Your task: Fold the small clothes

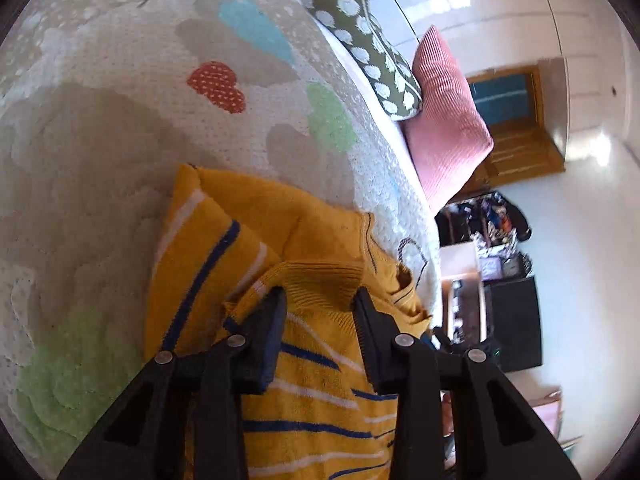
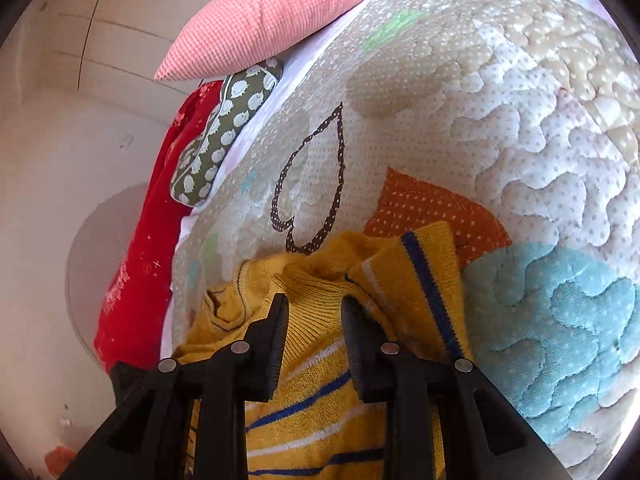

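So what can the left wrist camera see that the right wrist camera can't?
Only the left wrist view shows a wooden cabinet and cluttered shelves across the room. Only the right wrist view shows a red cloth beside the bed and a brown heart outline in full. Both show the yellow striped sweater between jaws, the heart quilt, the pink pillow and the green spotted pillow.

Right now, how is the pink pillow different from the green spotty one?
The pink pillow is plain and ribbed; the green pillow has white spots. The pink pillow looks bigger than the green pillow. In the right wrist view the pink pillow lies partly over the green pillow. Both sit at the edge of the quilt.
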### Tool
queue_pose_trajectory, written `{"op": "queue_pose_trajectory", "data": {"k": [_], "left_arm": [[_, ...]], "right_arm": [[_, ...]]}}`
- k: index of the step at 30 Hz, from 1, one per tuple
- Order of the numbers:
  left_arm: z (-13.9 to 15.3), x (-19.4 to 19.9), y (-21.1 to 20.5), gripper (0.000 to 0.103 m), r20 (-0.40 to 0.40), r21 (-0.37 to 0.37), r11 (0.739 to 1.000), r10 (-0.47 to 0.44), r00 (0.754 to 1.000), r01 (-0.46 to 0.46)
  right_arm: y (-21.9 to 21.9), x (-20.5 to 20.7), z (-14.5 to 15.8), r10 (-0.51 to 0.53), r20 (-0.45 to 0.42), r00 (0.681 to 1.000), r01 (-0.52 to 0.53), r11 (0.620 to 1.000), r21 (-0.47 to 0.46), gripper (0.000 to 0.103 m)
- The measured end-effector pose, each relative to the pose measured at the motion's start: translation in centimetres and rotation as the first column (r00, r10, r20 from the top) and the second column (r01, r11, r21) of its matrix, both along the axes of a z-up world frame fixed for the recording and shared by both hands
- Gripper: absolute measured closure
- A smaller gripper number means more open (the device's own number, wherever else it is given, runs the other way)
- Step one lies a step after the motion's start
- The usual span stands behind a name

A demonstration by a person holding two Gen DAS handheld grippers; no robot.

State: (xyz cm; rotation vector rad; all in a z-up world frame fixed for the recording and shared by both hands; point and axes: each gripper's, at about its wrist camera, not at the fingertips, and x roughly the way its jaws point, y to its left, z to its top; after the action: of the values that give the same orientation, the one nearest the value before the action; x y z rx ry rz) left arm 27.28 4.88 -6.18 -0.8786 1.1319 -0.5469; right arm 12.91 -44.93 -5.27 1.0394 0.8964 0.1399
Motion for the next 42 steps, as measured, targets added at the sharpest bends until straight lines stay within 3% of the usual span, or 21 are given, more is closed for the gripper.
{"op": "queue_pose_trajectory", "data": {"k": [2,4,6,8,12,15,17,22,26,29,32,36,38,40,42], "left_arm": [[0.5,0.0,1.6,0.069,-0.015,0.013,0.997,0.070,0.997,-0.070],[1.6,-0.1,3.4,0.067,-0.014,0.079,0.988,0.135,0.991,-0.134],[2.9,-0.4,5.0,0.067,-0.007,0.082,0.983,0.165,0.986,-0.163],[4.8,-1.2,5.8,0.067,0.021,0.132,0.977,0.168,0.986,-0.169],[8.4,-3.6,3.6,0.056,0.080,0.246,0.965,0.073,0.994,-0.091],[10.3,-5.5,-1.5,0.052,0.106,0.313,0.949,-0.077,0.991,0.041],[11.0,-6.7,-6.2,0.050,0.117,0.349,0.926,-0.193,0.974,0.142],[10.9,-9.6,-19.1,0.047,0.097,0.417,0.828,-0.451,0.887,0.375],[9.8,-10.0,-28.2,0.047,0.070,0.492,0.743,-0.553,0.830,0.454],[8.5,-9.0,-33.4,0.047,0.031,0.527,0.698,-0.586,0.810,0.484],[7.3,-8.1,-38.1,0.046,-0.004,0.599,0.633,-0.611,0.792,0.491],[5.7,-8.0,-42.5,0.045,-0.057,0.699,0.515,-0.652,0.756,0.497],[5.2,-8.0,-44.1,0.039,-0.078,0.740,0.455,-0.673,0.736,0.494],[4.8,-8.1,-45.2,0.033,-0.101,0.766,0.409,-0.685,0.721,0.496],[4.2,-8.0,-45.9,0.033,-0.134,0.787,0.364,-0.688,0.713,0.498]], "right_arm": [[-1.2,-0.9,0.5,-0.069,-0.005,0.998,0.069,0.998,-0.004,0.074],[-2.9,-2.2,1.6,-0.153,-0.027,0.988,0.151,0.985,-0.082,0.070],[-4.7,-4.0,2.1,-0.191,-0.028,0.981,0.189,0.980,-0.070,0.069],[-6.1,-6.4,2.9,-0.221,-0.020,0.975,0.219,0.974,-0.066,0.066],[-7.1,-11.6,4.0,-0.221,-0.009,0.975,0.219,0.970,-0.107,0.058],[-6.4,-15.6,3.9,-0.200,0.002,0.980,0.199,0.974,-0.107,0.053],[-5.3,-17.7,3.8,-0.176,0.012,0.984,0.176,0.978,-0.114,0.050],[-1.1,-20.6,3.6,-0.092,0.039,0.995,0.098,0.979,-0.177,0.048],[1.5,-21.2,3.4,-0.024,0.060,0.998,0.038,0.970,-0.239,0.044],[2.7,-21.2,3.0,0.012,0.064,0.998,0.006,0.966,-0.259,0.042],[3.7,-20.6,2.5,0.023,0.074,0.997,-0.003,0.967,-0.254,0.042],[4.2,-20.4,2.2,0.023,0.103,0.994,0.001,0.975,-0.222,0.041],[4.6,-20.2,2.1,0.019,0.114,0.993,0.008,0.973,-0.231,0.038],[5.1,-20.0,2.2,0.013,0.122,0.992,0.018,0.968,-0.252,0.037],[5.6,-19.5,2.3,0.006,0.122,0.992,0.029,0.960,-0.278,0.037]]}}
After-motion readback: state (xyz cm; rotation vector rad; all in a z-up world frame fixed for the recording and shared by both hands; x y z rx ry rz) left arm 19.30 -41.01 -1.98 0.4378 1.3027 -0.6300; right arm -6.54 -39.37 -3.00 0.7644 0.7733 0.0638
